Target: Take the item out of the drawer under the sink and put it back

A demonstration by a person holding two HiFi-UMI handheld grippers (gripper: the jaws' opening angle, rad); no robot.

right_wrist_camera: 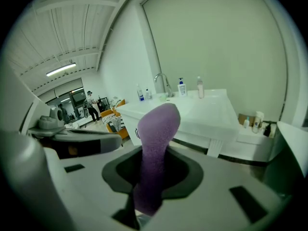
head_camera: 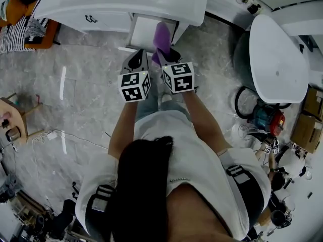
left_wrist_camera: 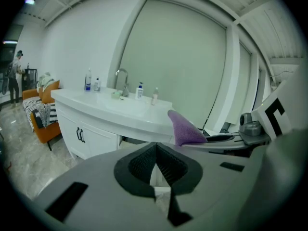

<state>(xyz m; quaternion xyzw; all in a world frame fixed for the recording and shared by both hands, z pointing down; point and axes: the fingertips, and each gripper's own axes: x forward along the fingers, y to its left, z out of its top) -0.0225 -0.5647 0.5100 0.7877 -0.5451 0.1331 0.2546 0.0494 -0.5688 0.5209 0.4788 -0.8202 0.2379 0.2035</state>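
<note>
- Grey stone floor (head_camera: pixel 86 79) is spreading out under everything, and I am standing on it, looking down past my own arms.
- Next in size, the white sink cabinet (head_camera: pixel 121 4) is sitting at the top of the head view. Bottles and a tap are standing on its top in both gripper views.
- Under the sink, the drawer (head_camera: pixel 144 34) is sticking out open. I am not seeing anything lying in the part of it that shows.
- My left gripper (head_camera: pixel 137 59) is pointing at the drawer, close beside the right one. Its jaws are pressing together with nothing between them (left_wrist_camera: pixel 156 163).
- My right gripper (head_camera: pixel 169 55) is squeezing its jaws on the purple cloth (head_camera: pixel 162 37). In its own view the cloth (right_wrist_camera: pixel 156 143) is poking up out of the jaws, soft and a bit floppy at the tip.
- So the purple cloth is hanging in the air just in front of the open drawer. It is not lying inside it.
- I am guessing the first half is done, since the cloth is out and the drawer is open.
- What is left, I think, is lowering the cloth into the drawer, letting go, and maybe pushing the drawer shut with the empty left gripper.
- I am watching that floppy tip, because it could be catching on the drawer's front edge.
</note>
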